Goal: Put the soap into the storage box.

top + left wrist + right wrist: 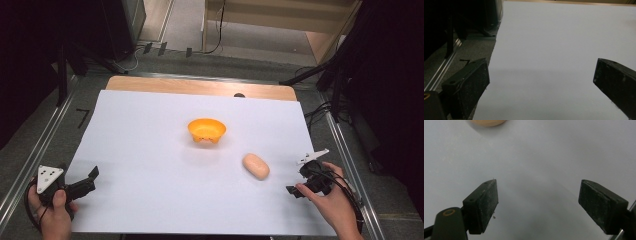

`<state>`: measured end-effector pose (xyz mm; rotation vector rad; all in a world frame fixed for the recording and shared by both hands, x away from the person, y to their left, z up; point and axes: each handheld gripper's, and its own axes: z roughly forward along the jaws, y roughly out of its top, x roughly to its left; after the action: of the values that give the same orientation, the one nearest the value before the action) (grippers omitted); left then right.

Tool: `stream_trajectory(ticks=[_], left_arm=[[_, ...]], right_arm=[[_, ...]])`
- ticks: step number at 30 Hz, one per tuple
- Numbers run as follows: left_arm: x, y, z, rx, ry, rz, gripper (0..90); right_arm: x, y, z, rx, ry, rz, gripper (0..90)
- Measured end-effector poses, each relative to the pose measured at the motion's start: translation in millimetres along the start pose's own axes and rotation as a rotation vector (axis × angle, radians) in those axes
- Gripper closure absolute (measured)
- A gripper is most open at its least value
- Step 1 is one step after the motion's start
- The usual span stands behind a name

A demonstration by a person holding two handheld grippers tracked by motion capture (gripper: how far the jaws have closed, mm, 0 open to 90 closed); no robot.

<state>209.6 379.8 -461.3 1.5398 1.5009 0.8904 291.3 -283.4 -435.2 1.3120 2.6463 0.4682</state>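
An orange bowl (206, 130) stands upright near the middle of the white sheet (150, 160). A peach-coloured oval lump (256, 166) lies to its right and nearer to me; its edge shows at the top of the right gripper view (487, 122). My right gripper (296, 181) hovers at the sheet's right edge, a short way right of the lump. Its jaws stand wide apart (537, 188) over bare sheet, open and empty. My left gripper (92, 179) rests at the sheet's front left corner, far from both objects. It is open too (541, 72), with nothing between the jaws.
The white sheet covers a wooden table whose far edge (200, 86) shows beyond it. Metal rails (45, 140) run along both sides on the grey floor. Dark stands and cables (330, 80) sit at the back corners. A small dark spot (239, 95) lies at the sheet's far edge.
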Motion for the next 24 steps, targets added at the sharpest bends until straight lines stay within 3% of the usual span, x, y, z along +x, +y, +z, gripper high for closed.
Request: stream_trajectory(ticks=[7, 12, 18, 24], left_arm=[[-0.1, 0.0, 0.0, 0.001, -0.002, 0.003, 1.2], [-0.1, 0.0, 0.1, 0.001, -0.003, 0.003, 1.2], [-0.2, 0.0, 0.3, 0.001, -0.005, 0.003, 1.2], [-0.2, 0.1, 0.3, 0.001, -0.005, 0.003, 1.2]], right_arm=[[3.7, 13.1, 5.4, 0.089, 0.019, -0.030, 13.7], [8.7, 20.8, 7.3, 0.103, 0.021, -0.055, 13.4], [13.2, 32.6, 10.7, 0.117, 0.028, -0.075, 2.7], [17.1, 42.9, 13.5, 0.125, 0.025, -0.083, 2.2]])
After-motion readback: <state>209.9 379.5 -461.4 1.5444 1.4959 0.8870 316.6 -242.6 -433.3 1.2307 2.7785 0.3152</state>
